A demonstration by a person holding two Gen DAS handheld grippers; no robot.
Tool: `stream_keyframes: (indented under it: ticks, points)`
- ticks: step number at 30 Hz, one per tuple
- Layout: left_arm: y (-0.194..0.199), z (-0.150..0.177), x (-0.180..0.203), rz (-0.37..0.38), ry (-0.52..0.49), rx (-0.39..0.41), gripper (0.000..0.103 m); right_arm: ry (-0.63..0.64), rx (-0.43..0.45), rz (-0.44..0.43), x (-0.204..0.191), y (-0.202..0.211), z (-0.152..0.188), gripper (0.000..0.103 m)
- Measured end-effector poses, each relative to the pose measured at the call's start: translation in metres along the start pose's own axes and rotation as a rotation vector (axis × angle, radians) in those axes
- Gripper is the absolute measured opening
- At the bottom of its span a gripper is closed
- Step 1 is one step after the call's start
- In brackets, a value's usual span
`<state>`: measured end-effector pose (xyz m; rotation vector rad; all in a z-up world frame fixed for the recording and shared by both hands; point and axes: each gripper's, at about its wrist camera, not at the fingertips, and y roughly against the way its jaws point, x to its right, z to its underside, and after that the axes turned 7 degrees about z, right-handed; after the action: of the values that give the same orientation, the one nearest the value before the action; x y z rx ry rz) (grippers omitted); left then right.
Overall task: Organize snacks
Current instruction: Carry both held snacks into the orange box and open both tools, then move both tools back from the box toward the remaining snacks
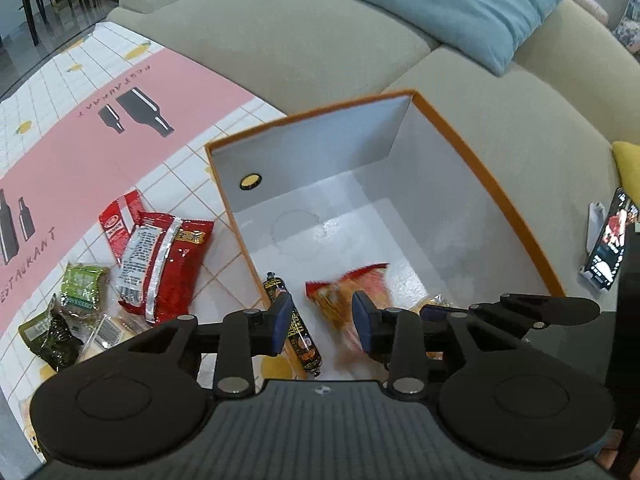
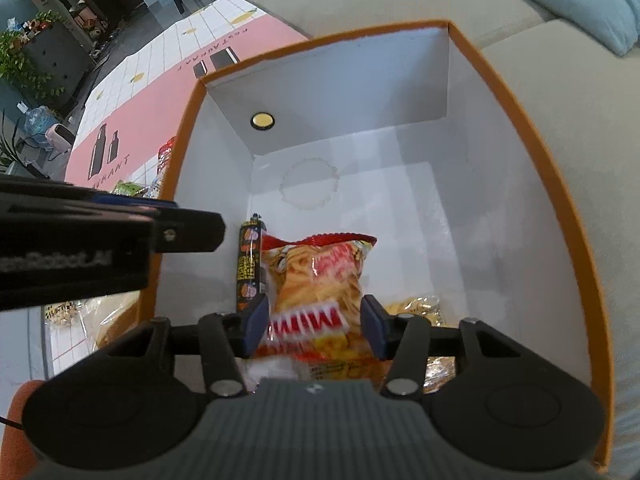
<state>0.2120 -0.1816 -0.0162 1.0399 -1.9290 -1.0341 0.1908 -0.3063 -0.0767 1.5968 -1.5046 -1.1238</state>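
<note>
An orange-rimmed white box (image 1: 480, 168) (image 2: 500, 80) stands on the table against the sofa. On its floor lie a black sausage stick (image 1: 298, 332) (image 2: 250, 264), an orange noodle-snack bag (image 1: 352, 292) (image 2: 316, 276) and gold-wrapped snacks (image 2: 420, 308). My left gripper (image 1: 324, 322) hangs open over the box's near left corner, with the stick and the bag's edge showing below its gap. My right gripper (image 2: 315, 324) is open inside the box. The blurred bag sits between its pads with a gap on each side.
Left of the box on the tiled cloth lie red packets (image 1: 160, 264), green packets (image 1: 82, 284) and a dark green one (image 1: 48, 336). A phone on a stand (image 1: 608, 240) is at the right. The sofa (image 1: 320, 40) with a blue cushion (image 1: 460, 8) lies behind.
</note>
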Motion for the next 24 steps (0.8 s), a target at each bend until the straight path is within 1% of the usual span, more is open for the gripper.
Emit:
stream_keyframes:
  ticks: [4,7,9,13,14,17,22,24]
  points:
    - [0.018,0.005,-0.005,0.002,0.011,0.036,0.045,0.016,0.02,0.012,-0.007,0.013,0.0,0.05]
    - [0.036,0.014,-0.008,-0.026,0.011,0.091,0.047,0.032,0.055,0.034,-0.014,0.028,0.002,0.05]
    - [0.05,0.022,-0.01,-0.033,0.013,0.125,0.051,0.05,0.087,0.052,-0.02,0.041,0.005,0.05]
    - [0.076,0.039,-0.018,-0.039,0.03,0.183,0.053,0.079,0.176,0.081,-0.035,0.069,0.014,0.05]
    - [0.082,0.043,-0.021,-0.04,0.034,0.197,0.056,0.083,0.199,0.083,-0.04,0.076,0.016,0.05]
    - [0.1,0.059,-0.029,-0.057,0.043,0.244,0.068,0.091,0.272,0.07,-0.054,0.095,0.024,0.05]
    - [0.121,0.091,-0.052,-0.088,0.078,0.309,0.07,0.109,0.375,0.019,-0.082,0.115,0.042,0.051]
    - [0.127,0.106,-0.064,-0.115,0.096,0.326,0.074,0.109,0.402,-0.001,-0.093,0.116,0.05,0.053]
